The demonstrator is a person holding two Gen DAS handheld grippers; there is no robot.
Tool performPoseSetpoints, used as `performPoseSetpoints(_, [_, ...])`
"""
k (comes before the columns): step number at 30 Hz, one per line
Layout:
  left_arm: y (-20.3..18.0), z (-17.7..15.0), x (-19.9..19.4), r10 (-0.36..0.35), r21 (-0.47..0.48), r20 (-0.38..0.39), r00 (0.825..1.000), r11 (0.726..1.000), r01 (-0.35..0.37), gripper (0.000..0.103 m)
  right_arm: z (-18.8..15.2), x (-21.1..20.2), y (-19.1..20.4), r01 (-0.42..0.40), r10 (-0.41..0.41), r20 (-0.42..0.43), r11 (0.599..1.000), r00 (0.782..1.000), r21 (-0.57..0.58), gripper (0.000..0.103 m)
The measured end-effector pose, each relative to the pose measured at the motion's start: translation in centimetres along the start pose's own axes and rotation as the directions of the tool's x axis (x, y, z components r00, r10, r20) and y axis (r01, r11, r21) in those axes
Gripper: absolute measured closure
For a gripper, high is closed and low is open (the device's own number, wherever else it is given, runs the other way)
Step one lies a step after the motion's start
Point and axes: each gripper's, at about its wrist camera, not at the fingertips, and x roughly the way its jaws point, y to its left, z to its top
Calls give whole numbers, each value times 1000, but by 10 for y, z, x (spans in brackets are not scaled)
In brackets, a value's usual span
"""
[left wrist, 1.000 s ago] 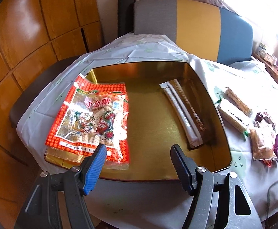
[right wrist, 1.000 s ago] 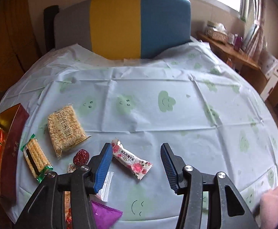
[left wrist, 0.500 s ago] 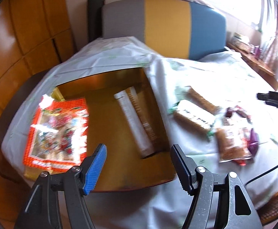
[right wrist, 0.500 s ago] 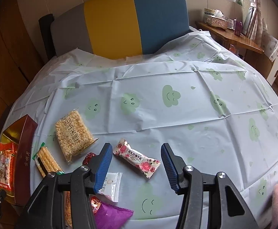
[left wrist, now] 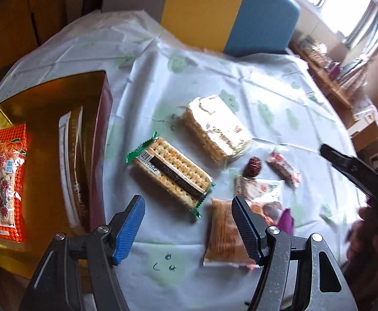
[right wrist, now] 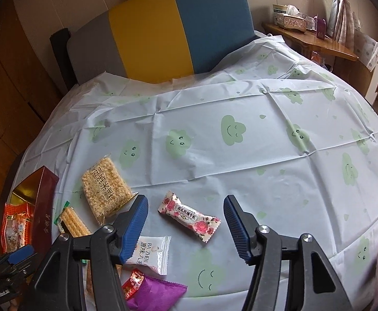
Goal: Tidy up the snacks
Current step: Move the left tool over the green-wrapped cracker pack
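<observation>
My left gripper [left wrist: 187,223] is open and empty, above the green-edged cracker pack [left wrist: 172,172] and a brown snack pack [left wrist: 224,235]. A gold-lined box [left wrist: 46,98] at left holds a red candy bag [left wrist: 1,181] and a long stick packet [left wrist: 71,165]. A rice cake pack [left wrist: 215,129], a red date [left wrist: 253,166] and a rose candy [left wrist: 283,167] lie beyond. My right gripper [right wrist: 185,221] is open and empty, just above the rose candy [right wrist: 189,216]. The rice cake pack [right wrist: 104,186], a white packet [right wrist: 151,254] and a purple packet [right wrist: 154,292] lie to its left.
The round table has a pale cloth with green clouds [right wrist: 240,134]. A grey, yellow and blue chair back [right wrist: 163,33] stands behind it. The box's dark red wall [right wrist: 43,207] is at the table's left edge. A wooden shelf [right wrist: 310,39] is at far right.
My left gripper has swung right, from over the box to over the loose snacks. My right gripper has come slightly nearer the rose candy. Both stay open.
</observation>
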Motion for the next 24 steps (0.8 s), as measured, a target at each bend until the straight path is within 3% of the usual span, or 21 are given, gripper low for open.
performPoseSetpoints(7, [2, 7, 39, 62, -103, -71, 996, 992, -69, 28, 2, -2, 0, -31, 31, 1, 1000, 1000, 1, 41])
performPoseSetpoints(17, [7, 21, 68, 92, -153, -71, 993, 983, -102, 25, 4, -3, -1, -58, 58, 1, 998, 998, 9, 41])
performPoseSetpoints(20, [3, 27, 72, 109, -121, -45, 993, 986, -114, 27, 5, -4, 0, -67, 67, 4, 998, 998, 7, 41])
performPoseSetpoints(24, [-1, 26, 74, 127, -24, 1, 992, 992, -127, 41, 5, -2, -1, -67, 67, -4, 998, 998, 10, 41])
